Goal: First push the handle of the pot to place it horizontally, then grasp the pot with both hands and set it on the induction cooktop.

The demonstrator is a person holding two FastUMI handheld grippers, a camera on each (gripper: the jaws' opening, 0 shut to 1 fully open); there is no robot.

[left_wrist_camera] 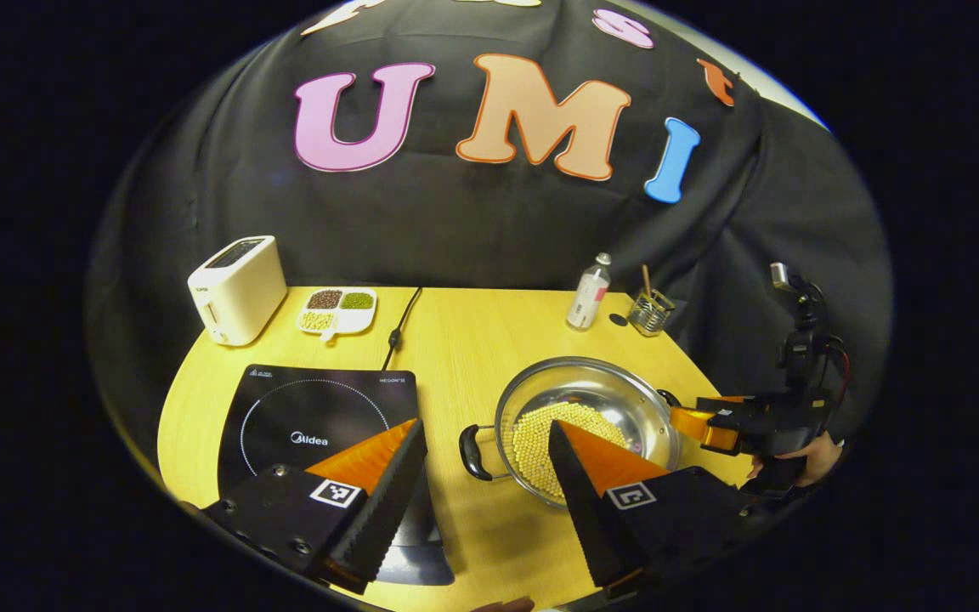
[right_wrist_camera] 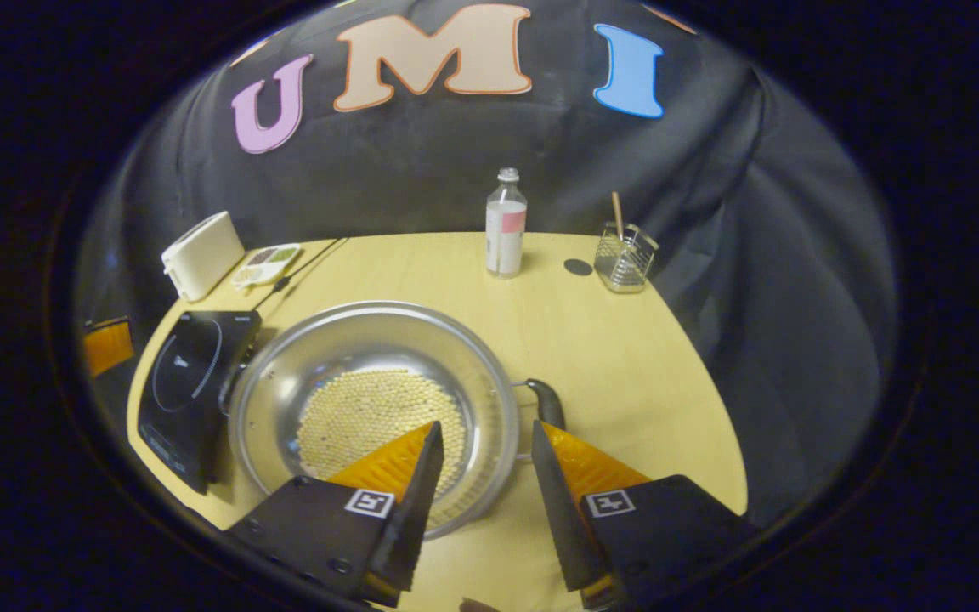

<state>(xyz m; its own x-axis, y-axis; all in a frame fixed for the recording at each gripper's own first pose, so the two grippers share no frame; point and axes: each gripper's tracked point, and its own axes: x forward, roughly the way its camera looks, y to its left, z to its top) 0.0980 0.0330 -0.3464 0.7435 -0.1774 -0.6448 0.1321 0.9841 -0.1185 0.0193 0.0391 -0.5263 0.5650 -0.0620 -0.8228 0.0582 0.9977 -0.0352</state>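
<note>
A steel pot (left_wrist_camera: pixel 587 425) holding pale beans is seen standing on the wooden bench (left_wrist_camera: pixel 472 340), just to the right of the black induction cooktop (left_wrist_camera: pixel 319 421) and not on it. In the left gripper view, the left gripper (left_wrist_camera: pixel 485 459) is held open above the bench, with the pot's near black handle (left_wrist_camera: pixel 474 452) lying in the gap between its fingers and touched by neither; one finger hangs over the cooktop's corner, the other over the pot's rim. The right gripper (left_wrist_camera: pixel 693 422) is seen at the pot's far side, close to the other handle, held by a hand (left_wrist_camera: pixel 812 455). In the right gripper view, the right gripper (right_wrist_camera: pixel 483 450) is open, its fingers set to either side of the pot's rim, with the right handle (right_wrist_camera: pixel 547 401) just beyond the right finger; contact cannot be told. Along the back of the bench are seen a white toaster (left_wrist_camera: pixel 237 287), a divided dish (left_wrist_camera: pixel 338 308) of beans, a bottle (left_wrist_camera: pixel 589 291) and a wire holder (left_wrist_camera: pixel 650 311). A black cord (left_wrist_camera: pixel 400 327) runs back from the cooktop.
</note>
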